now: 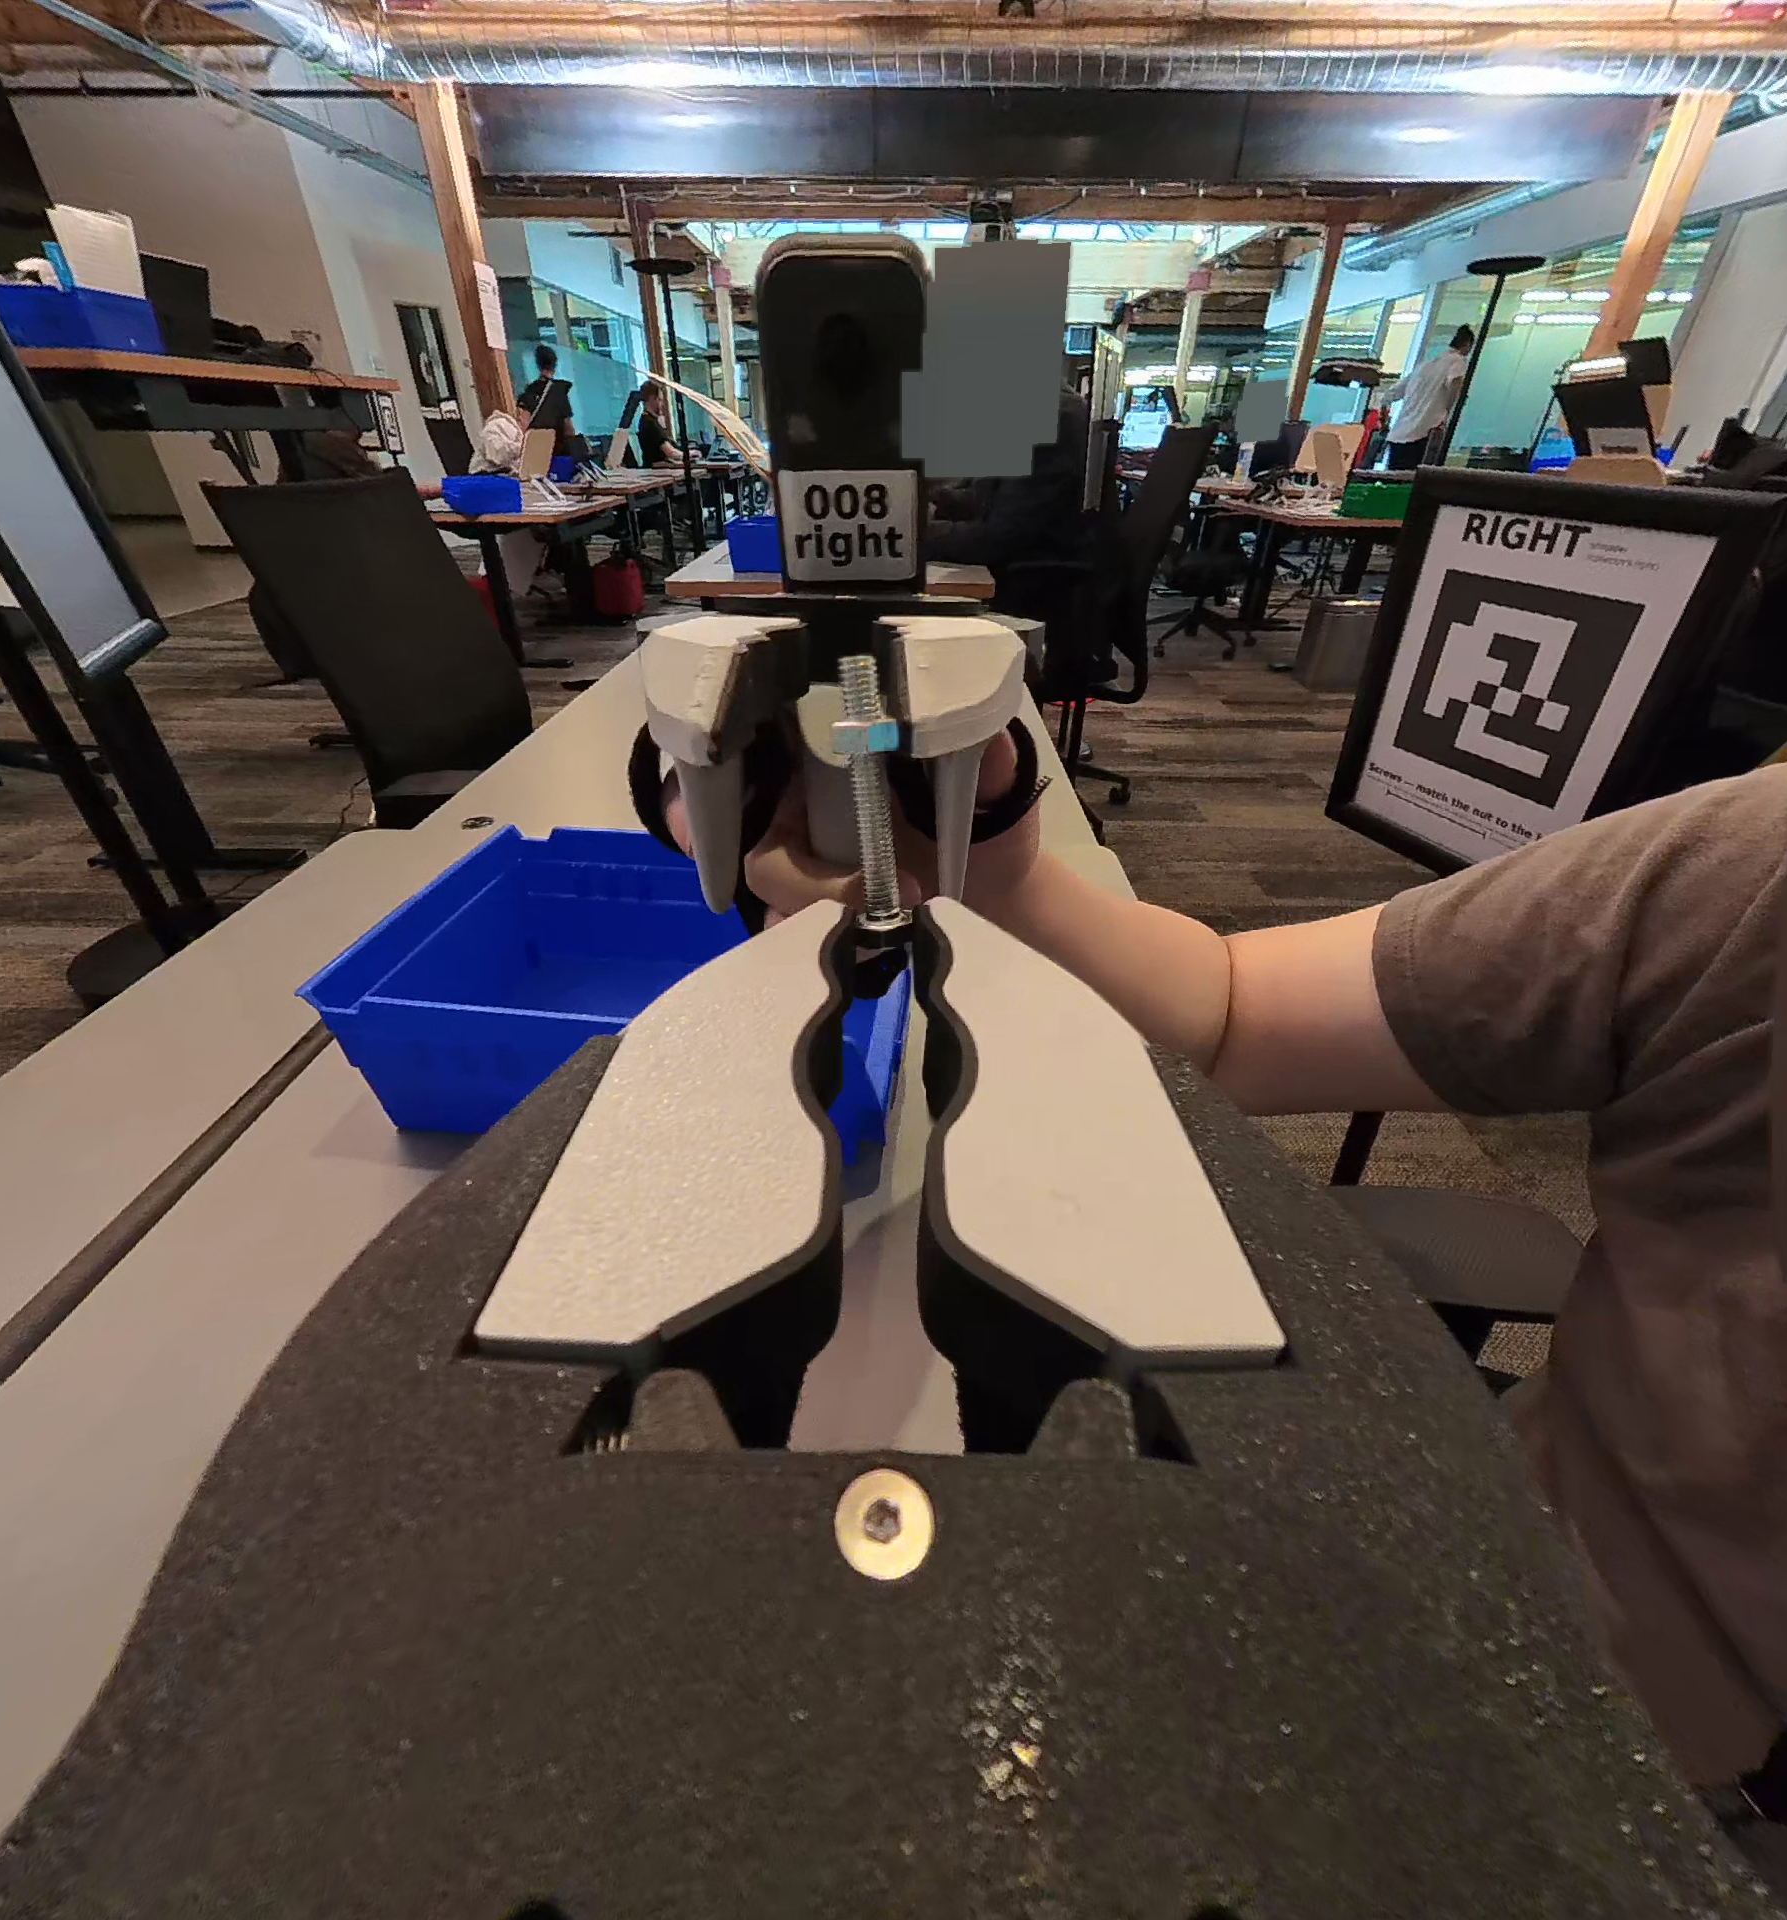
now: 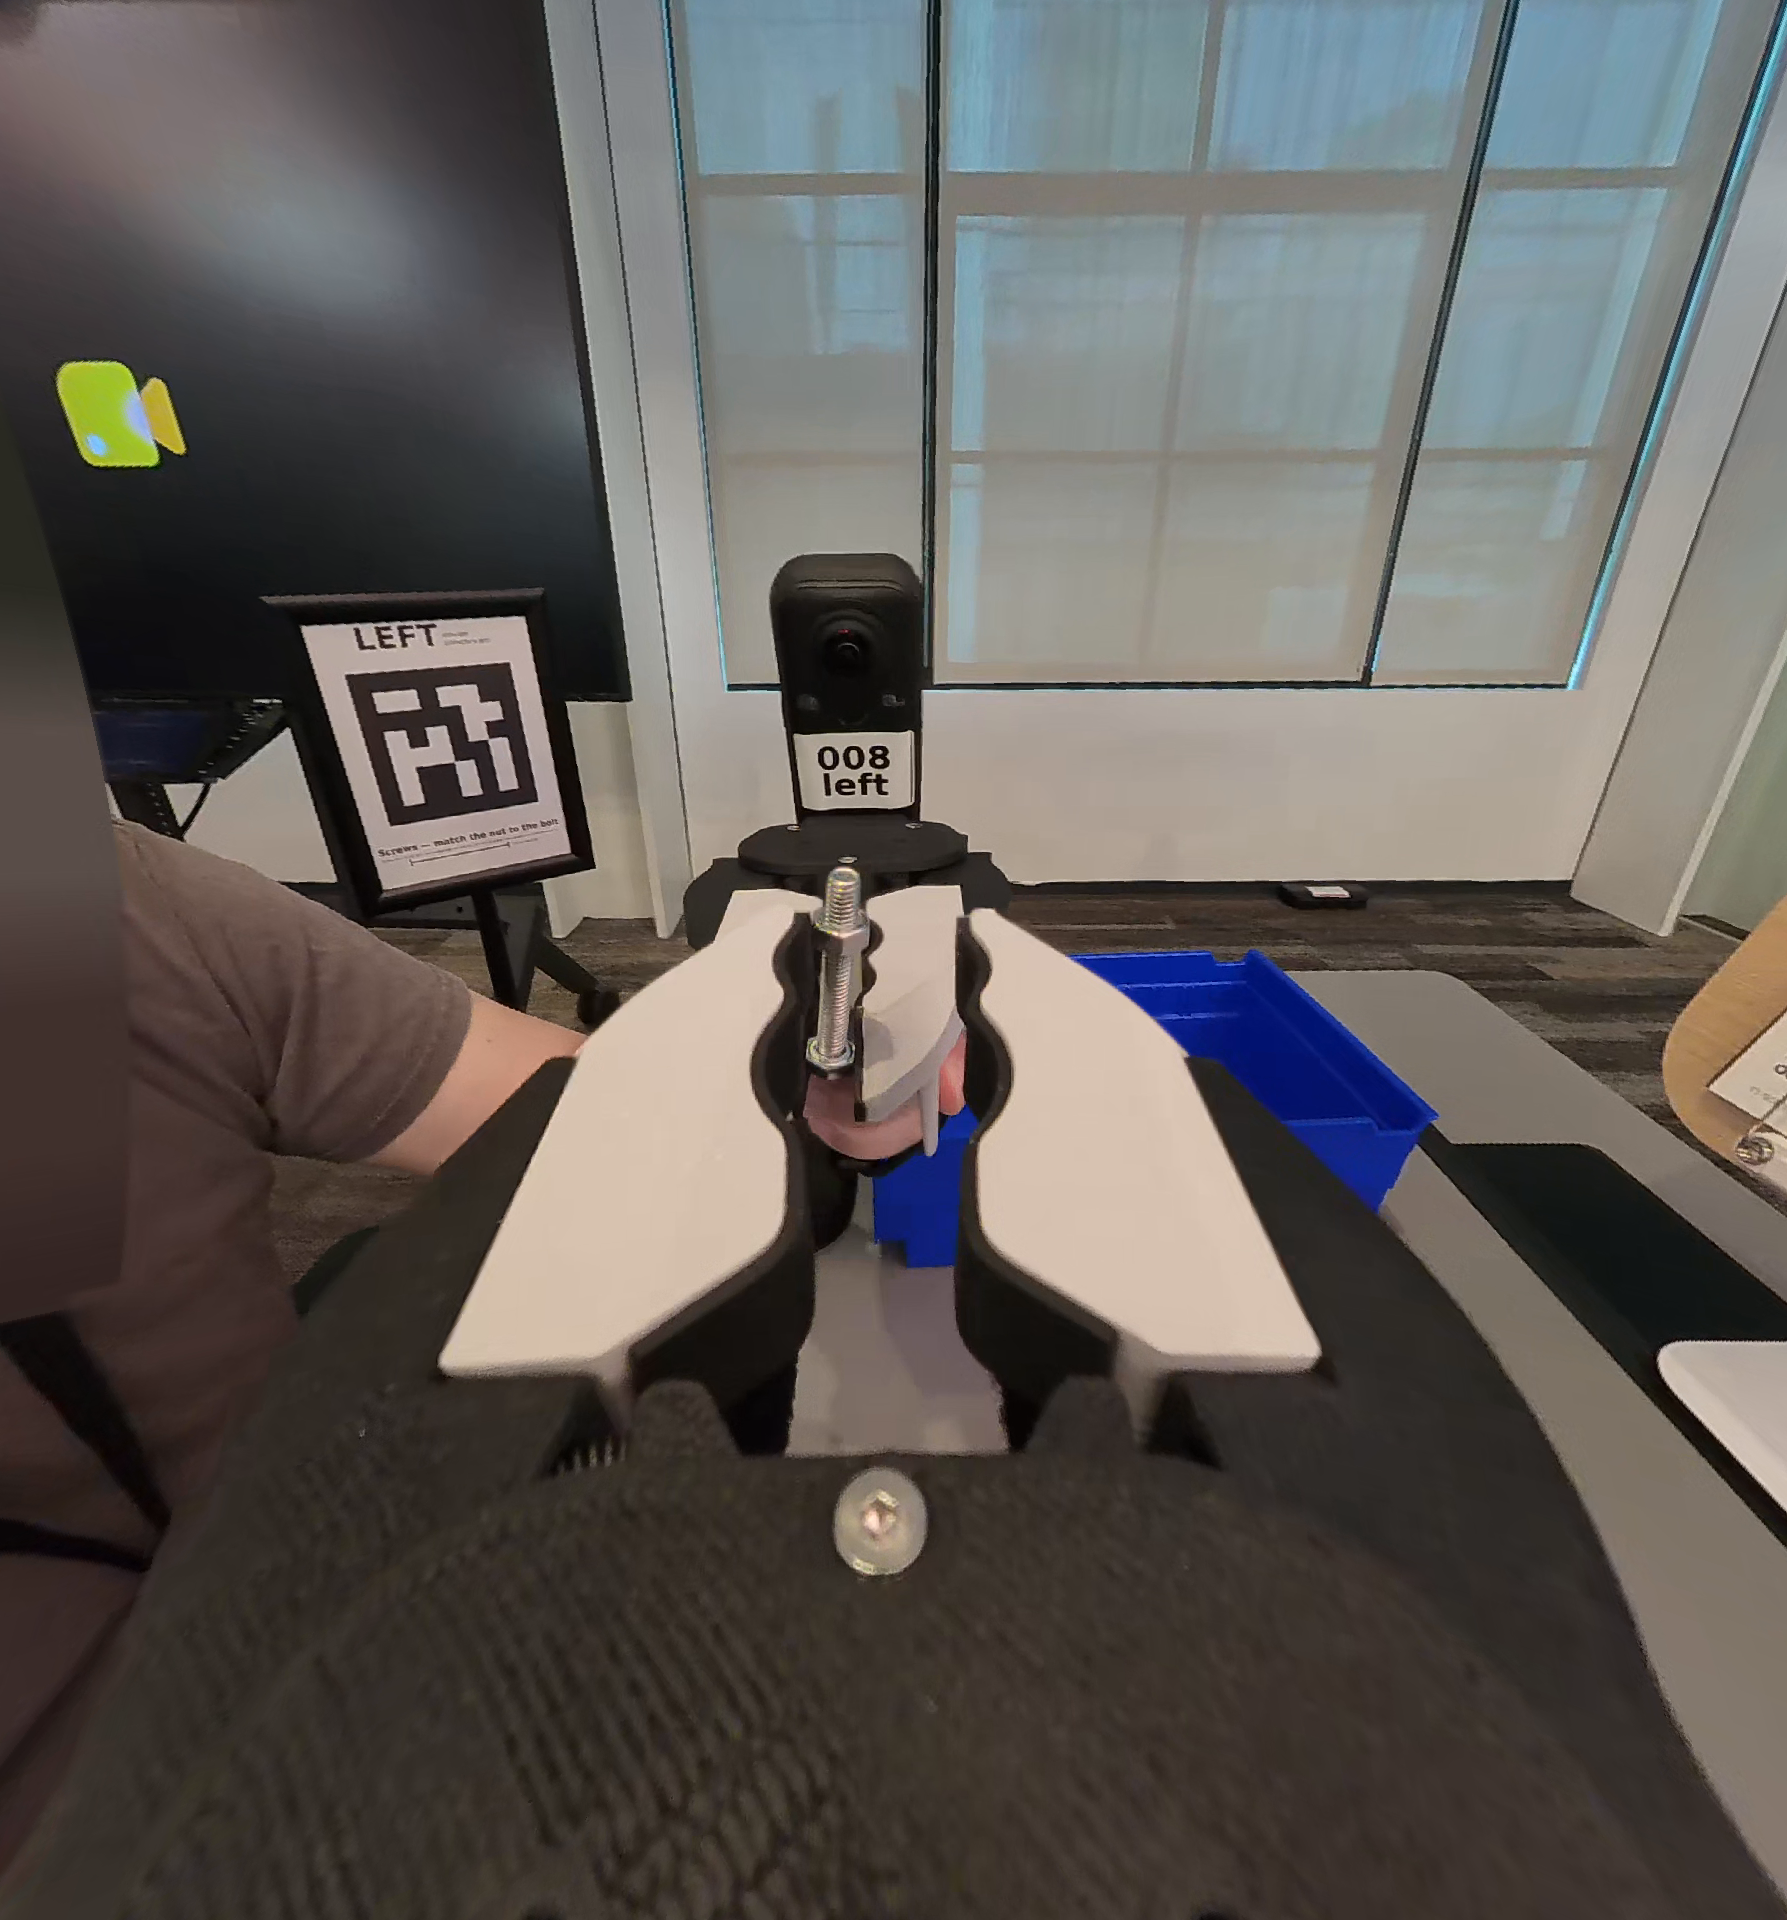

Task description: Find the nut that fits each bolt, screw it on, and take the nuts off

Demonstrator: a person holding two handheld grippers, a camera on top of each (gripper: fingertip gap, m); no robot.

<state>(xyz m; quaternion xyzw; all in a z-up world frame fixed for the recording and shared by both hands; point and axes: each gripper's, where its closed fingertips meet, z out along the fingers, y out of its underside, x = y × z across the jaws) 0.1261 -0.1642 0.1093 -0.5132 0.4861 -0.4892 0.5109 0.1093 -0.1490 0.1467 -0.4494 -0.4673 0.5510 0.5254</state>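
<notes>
Blue bin (image 1: 515, 997) on the grey table (image 1: 141, 1143), lower left; nothing visible inside it from this angle.

Centre: left gripper (image 1: 876, 920) has its jaws pinched on the head end of the bolt (image 1: 868, 800), which is held in the air above the table, between the two grippers. A square nut (image 1: 865, 739) sits partway along the thread.

Right gripper (image 2: 873, 935) faces it, jaws spread around the nut, apparently not gripping (contact hard to judge).

Judgement: one pairing found and threaded on. Whether it is going on or coming off, cannot tell. No other bolts or nuts in view.
</notes>
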